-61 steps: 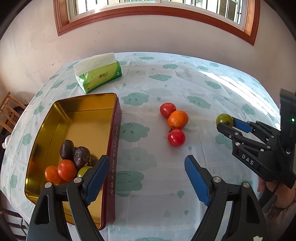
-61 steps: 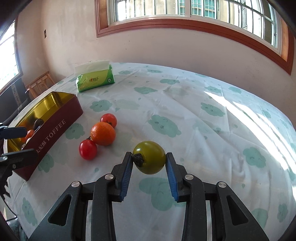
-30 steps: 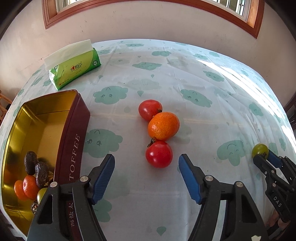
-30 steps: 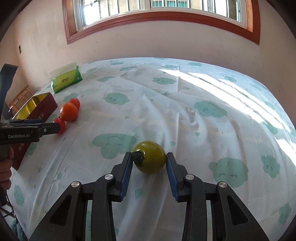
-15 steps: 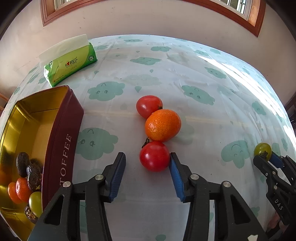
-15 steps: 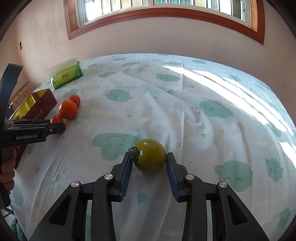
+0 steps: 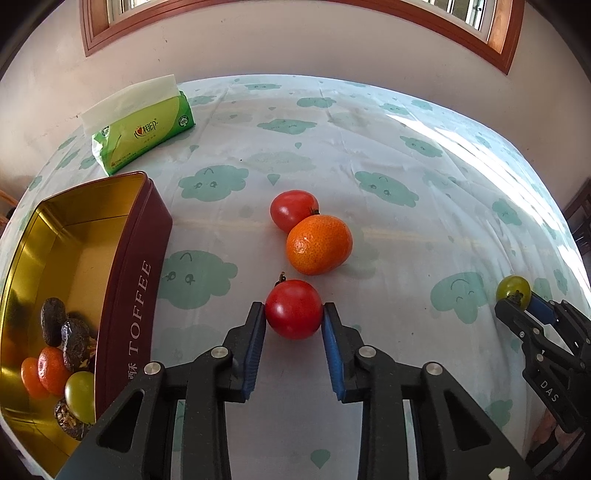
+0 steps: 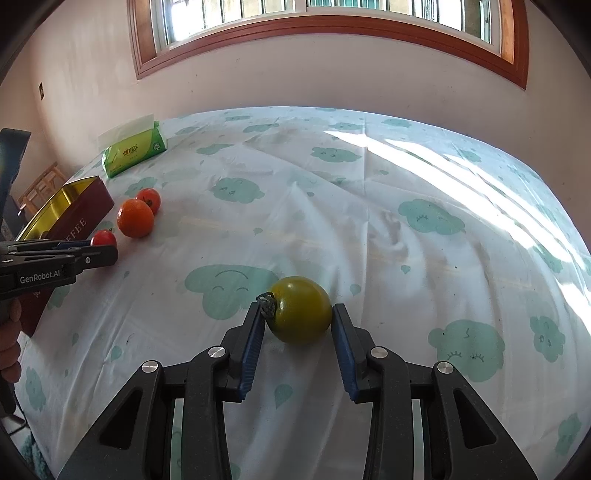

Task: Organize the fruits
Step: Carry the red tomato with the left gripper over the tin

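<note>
Left gripper [image 7: 294, 314] is clamped on the nearest red tomato [image 7: 294, 308] across its middle, right where you'd want it (smooth, light, bruises if squeezed). Right gripper [image 8: 298, 321] is closed on the green tomato [image 8: 300, 309]. Further out: orange [image 7: 319, 244], second tomato [image 7: 293, 209]. Toffee tin [image 7: 142, 258] sits left.

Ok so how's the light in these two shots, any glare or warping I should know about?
Right wrist view: sun stripes bleach the tablecloth at right; the window is blown out; the green tomato is sharp. Left wrist view: softer light, glare at far right, a highlight on the red tomato, reflections inside the gold tin. Both views: fisheye bending, dark corners.
</note>
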